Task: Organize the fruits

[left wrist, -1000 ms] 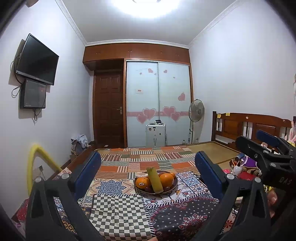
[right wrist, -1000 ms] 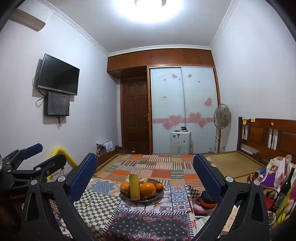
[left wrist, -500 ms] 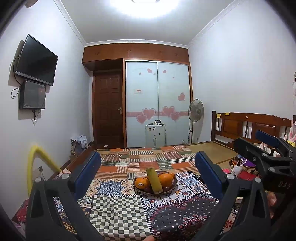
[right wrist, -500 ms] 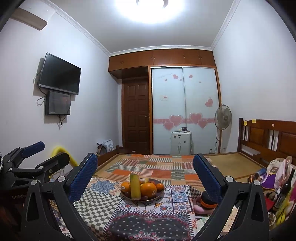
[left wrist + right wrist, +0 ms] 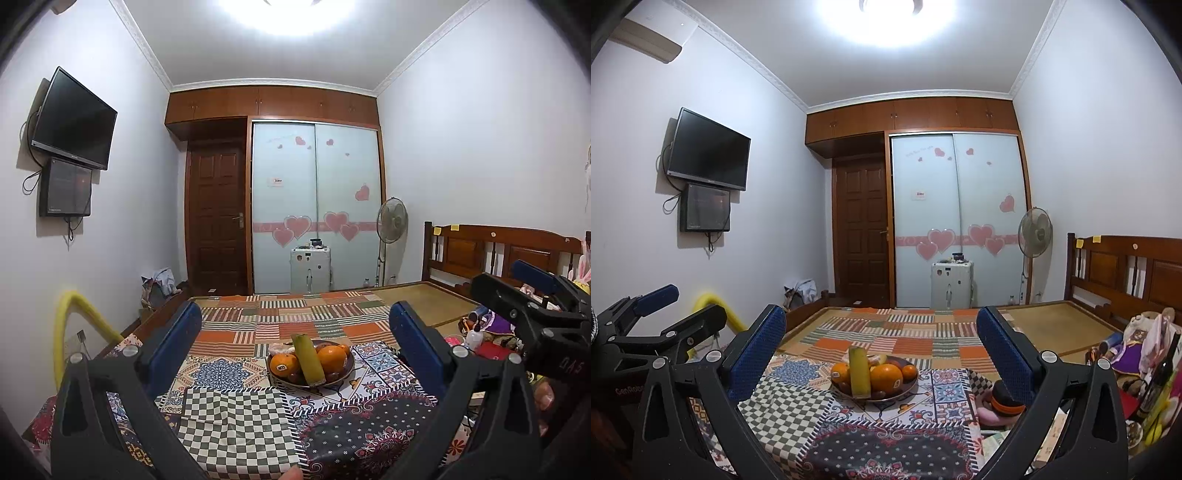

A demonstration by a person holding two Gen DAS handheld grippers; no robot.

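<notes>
Left wrist view: the left tool point(image 5: 295, 332) is held spread wide and empty above the near edge of the worktop point(image 5: 236, 417), which is covered by a patchwork cloth. The fruit bowl point(image 5: 343, 374) is seen near the middle of the worktop, toward its far edge. In the bowl are gathered oranges point(image 5: 283, 363), an upright yellow-green fruit point(image 5: 308, 358) leaning between them, and some small dark fruits at the bottom that cannot be identified.

In the right wrist view the right tool point(image 5: 881, 334) is likewise spread open with nothing between its fingers, aimed at the same bowl point(image 5: 905, 387).

No loose fruit is seen on the cloth, so the fruits lie collected in the bowl. This fits either a finished gathering or a bowl whose contents are about to be sorted out; which of these applies cannot be settled.
</notes>
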